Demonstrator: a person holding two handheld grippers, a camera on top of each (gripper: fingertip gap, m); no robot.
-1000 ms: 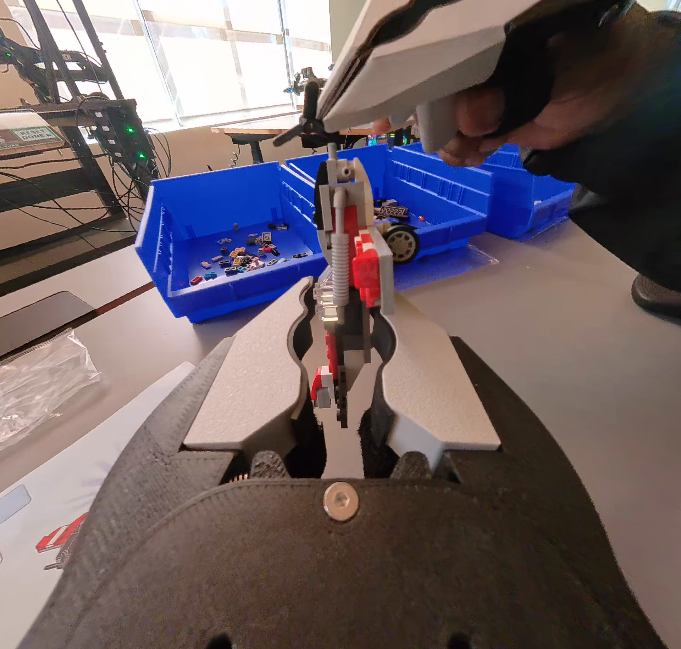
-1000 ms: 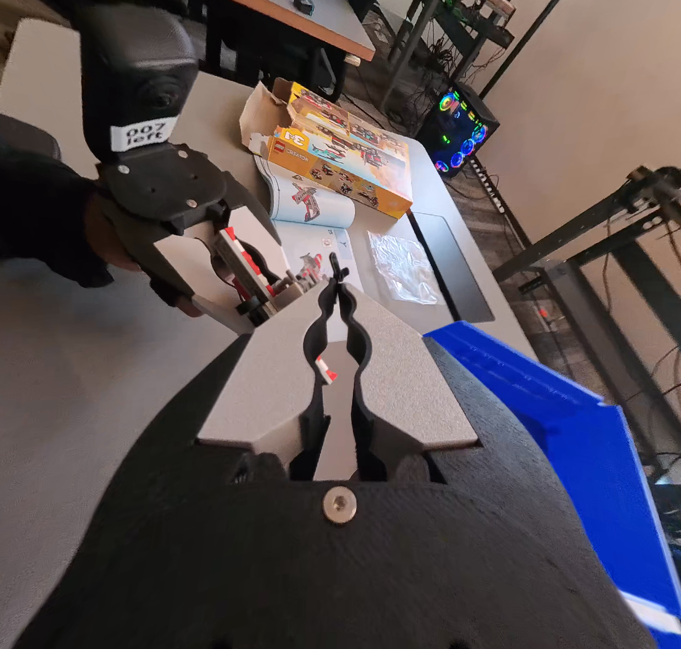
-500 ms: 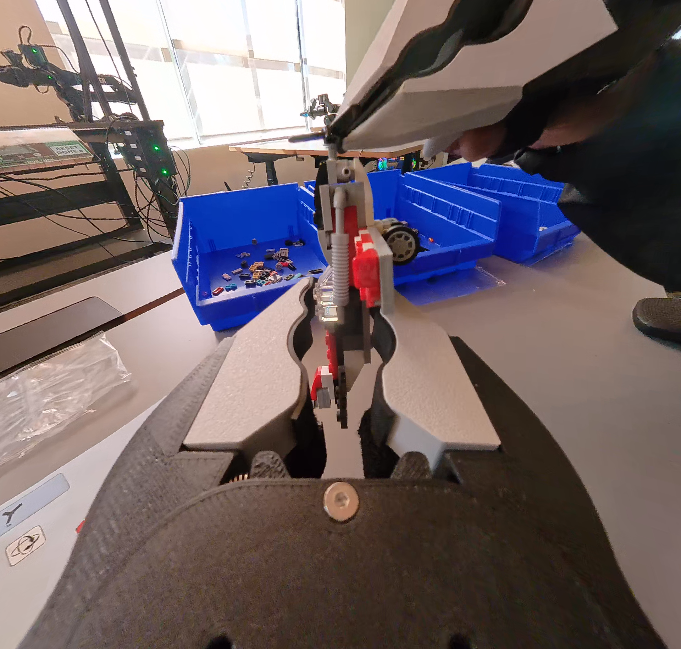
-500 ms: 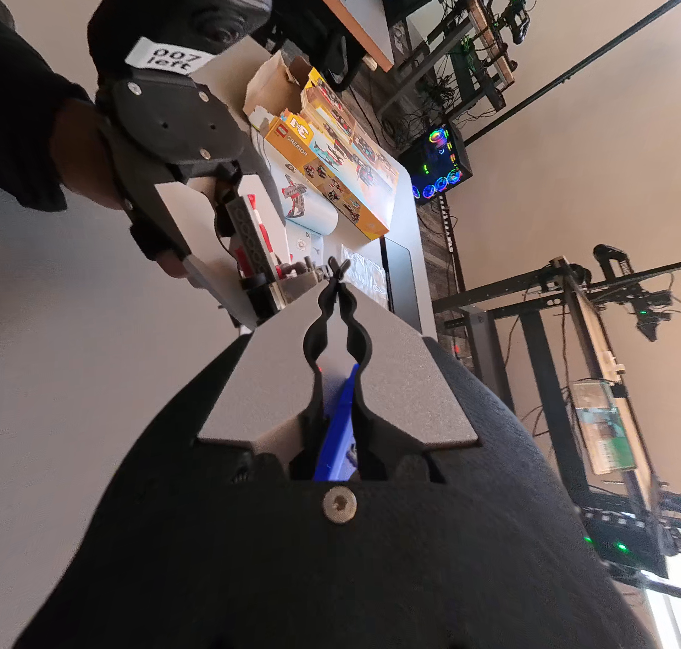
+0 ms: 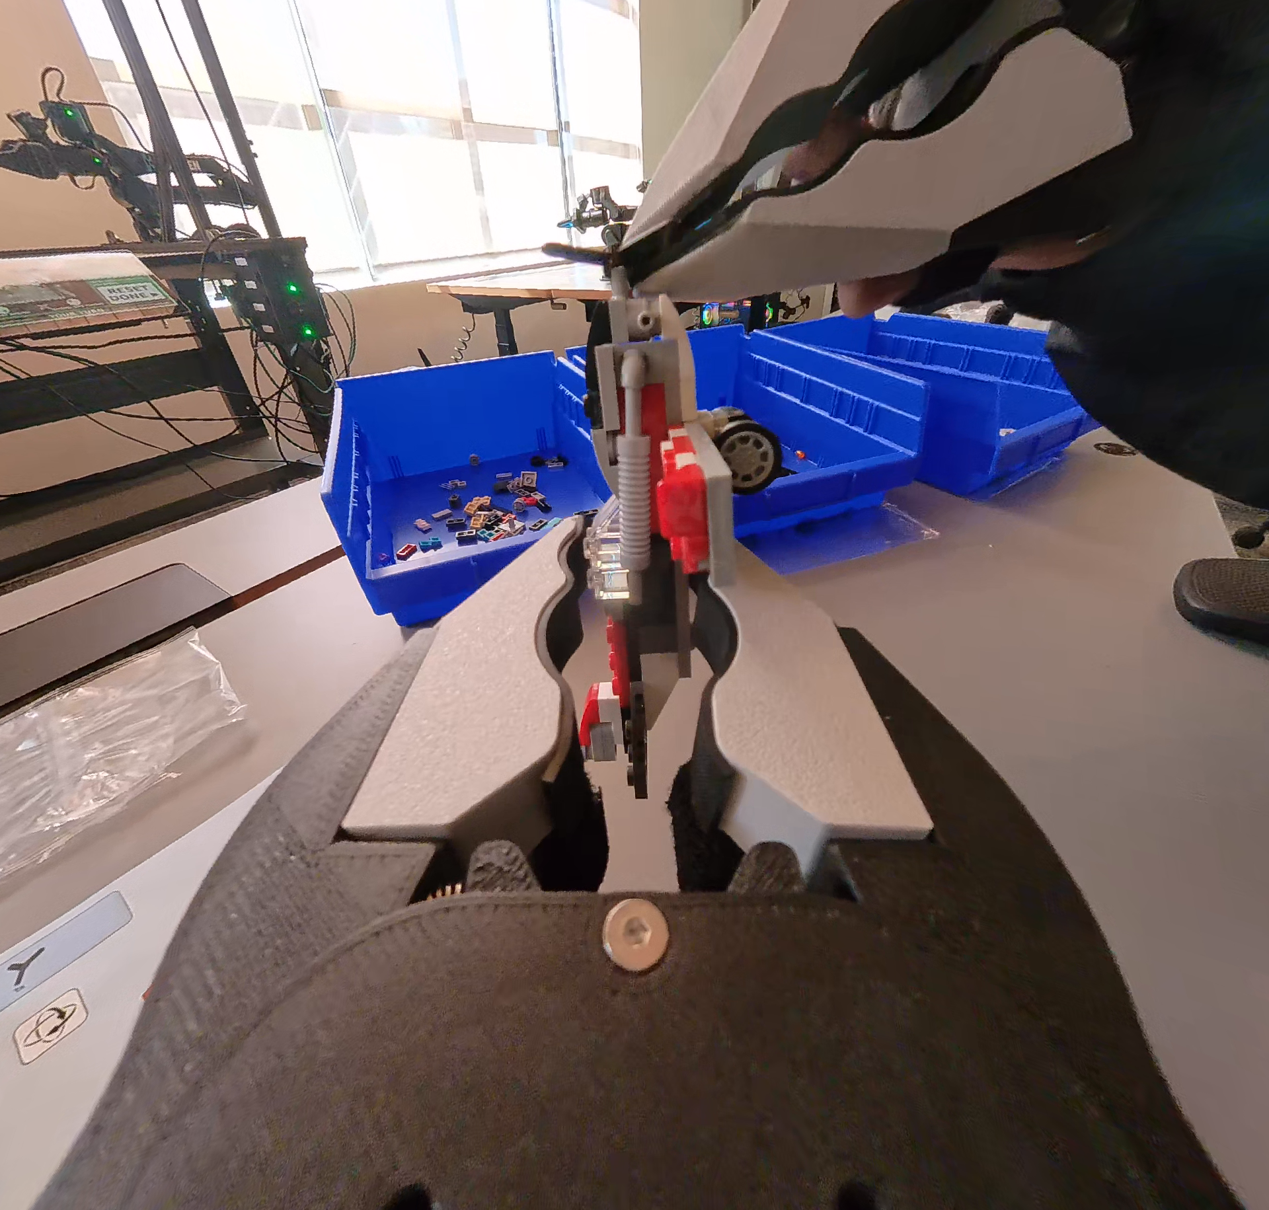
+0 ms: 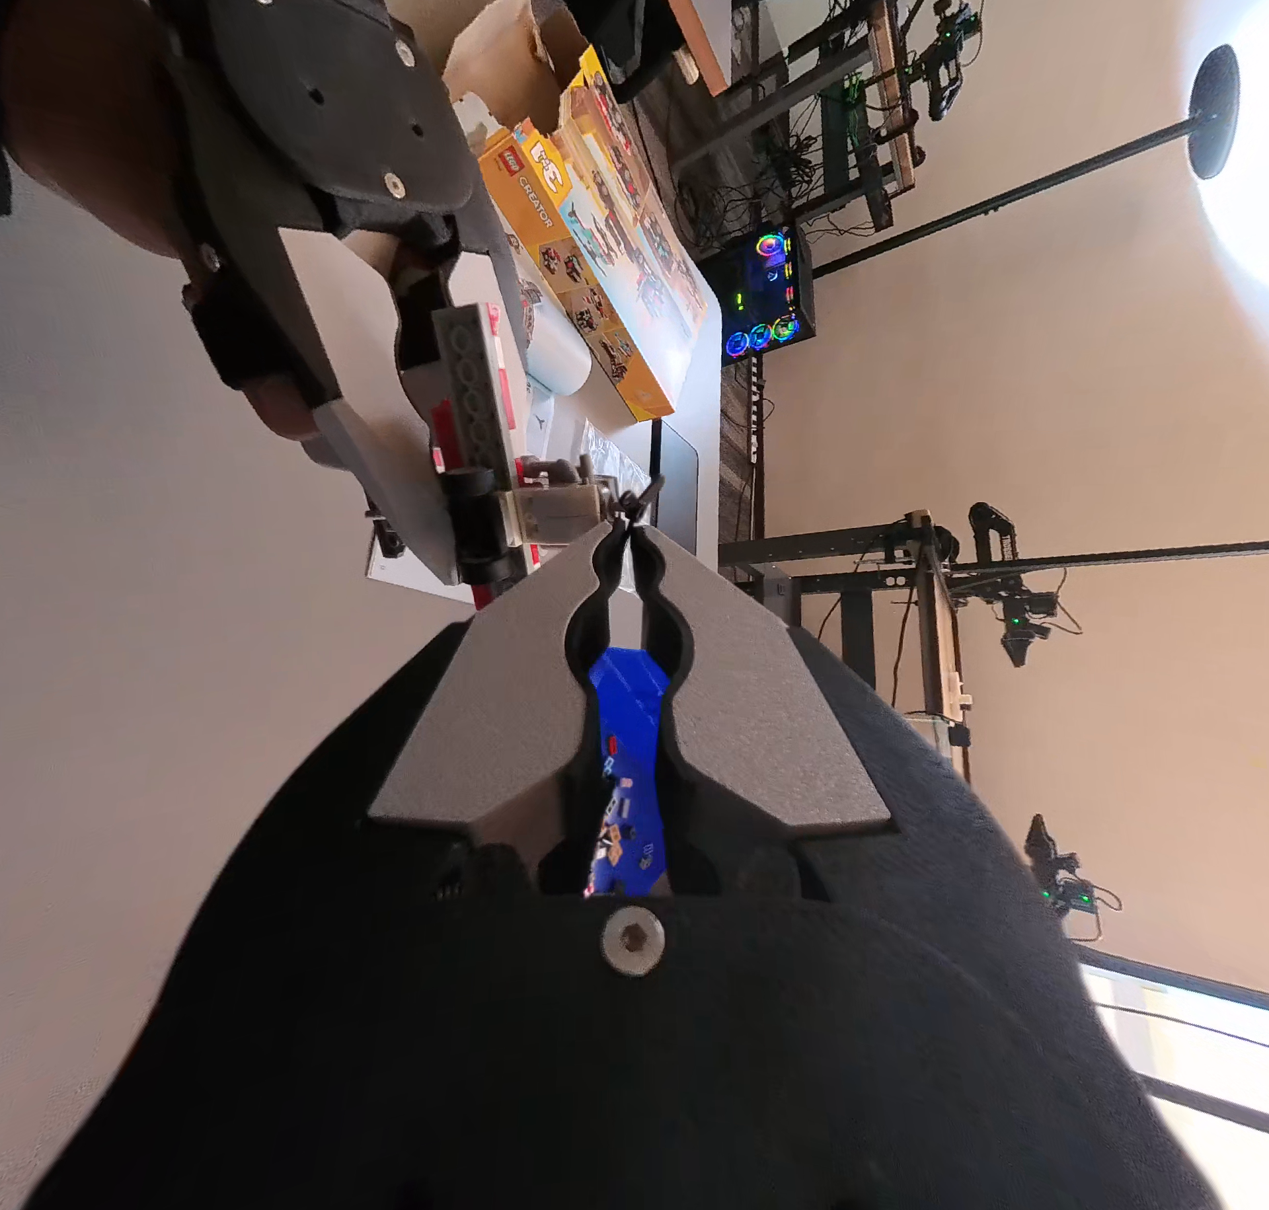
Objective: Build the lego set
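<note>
My left gripper [image 5: 645, 559] clamps the red-and-grey lego model [image 5: 649, 490] upright between its fingers. My right gripper [image 6: 628, 531] pinches a small black propeller piece [image 6: 635, 497] at the model's far tip, above the blue bins [image 5: 439, 435].

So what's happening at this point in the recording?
A person is building a Lego model with two handheld grippers. The left gripper is shut on the red and grey model, holding it upright above the grey table. The right gripper pinches a small black propeller piece at the model's top end. Loose bricks lie in a blue bin behind, and the yellow set box lies on the table.
</note>
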